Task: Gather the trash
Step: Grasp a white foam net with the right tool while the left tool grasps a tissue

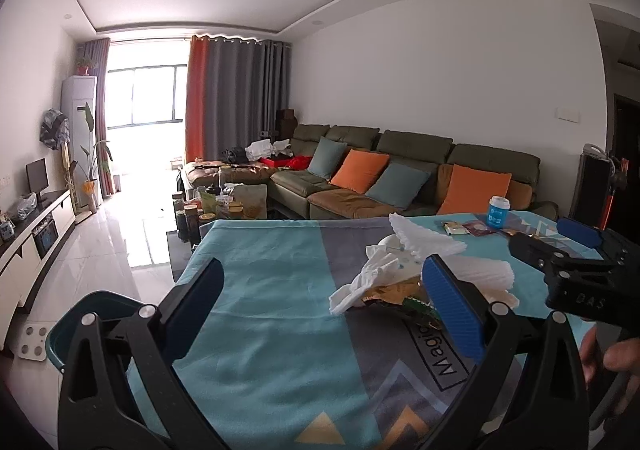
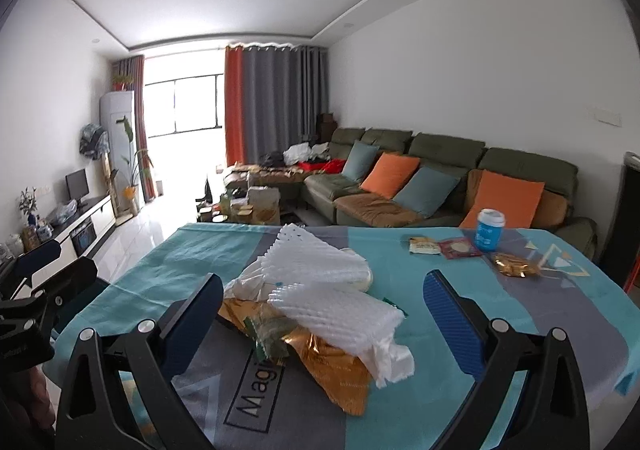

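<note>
Trash (image 2: pixel 316 314) lies heaped mid-counter (image 2: pixel 460 330); right gripper (image 2: pixel 324 320) straddles it, jaws spread, left gripper (image 1: pixel 320 300) likewise released, for grabbing.

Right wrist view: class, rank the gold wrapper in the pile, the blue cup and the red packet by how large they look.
1. Gold wrapper, clearly largest, though nearest the camera.
2 and 3. Blue cup and red packet look alike; no ranking.

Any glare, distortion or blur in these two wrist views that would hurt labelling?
Left wrist view: window blown out, glare on the floor, ceiling lines bowed by the fisheye, dark corners. Right wrist view: same blown-out window; the trash pile is evenly lit and sharp, and the gripper fingers are sharp too.
</note>
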Demonstrator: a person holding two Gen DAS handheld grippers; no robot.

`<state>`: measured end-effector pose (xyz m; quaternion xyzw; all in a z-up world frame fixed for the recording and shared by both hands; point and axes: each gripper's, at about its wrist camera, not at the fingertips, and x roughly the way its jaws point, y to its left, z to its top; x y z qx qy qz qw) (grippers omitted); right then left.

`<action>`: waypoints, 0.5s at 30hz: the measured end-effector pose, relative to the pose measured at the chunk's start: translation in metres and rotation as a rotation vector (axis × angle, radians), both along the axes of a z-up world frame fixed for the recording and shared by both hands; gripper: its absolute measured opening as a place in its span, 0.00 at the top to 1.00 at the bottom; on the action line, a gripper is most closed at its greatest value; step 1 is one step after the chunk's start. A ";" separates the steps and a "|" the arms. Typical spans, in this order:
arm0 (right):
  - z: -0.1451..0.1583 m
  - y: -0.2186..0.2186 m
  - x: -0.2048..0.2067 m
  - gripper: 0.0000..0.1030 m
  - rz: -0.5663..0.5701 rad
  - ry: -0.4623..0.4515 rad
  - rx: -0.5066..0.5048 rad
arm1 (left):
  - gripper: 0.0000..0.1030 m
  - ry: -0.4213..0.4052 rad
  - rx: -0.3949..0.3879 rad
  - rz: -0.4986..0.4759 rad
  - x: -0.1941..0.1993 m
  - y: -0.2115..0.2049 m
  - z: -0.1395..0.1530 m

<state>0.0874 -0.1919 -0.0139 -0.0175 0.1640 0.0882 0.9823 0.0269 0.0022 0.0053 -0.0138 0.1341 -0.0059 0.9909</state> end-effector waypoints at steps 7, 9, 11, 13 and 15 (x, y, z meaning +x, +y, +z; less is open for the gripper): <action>-0.002 0.018 0.044 0.06 0.066 0.076 -0.046 | 0.05 0.037 -0.013 -0.024 0.031 0.001 -0.006; -0.006 0.024 0.061 0.06 0.079 0.117 -0.067 | 0.05 0.053 -0.014 -0.025 0.040 0.001 -0.009; -0.009 0.029 0.076 0.06 0.090 0.152 -0.082 | 0.05 0.065 -0.017 -0.025 0.049 0.003 -0.013; -0.012 0.035 0.089 0.06 0.099 0.174 -0.102 | 0.05 0.079 -0.024 -0.023 0.058 0.006 -0.016; -0.015 0.044 0.100 0.06 0.109 0.192 -0.128 | 0.05 0.088 -0.031 -0.022 0.067 0.008 -0.019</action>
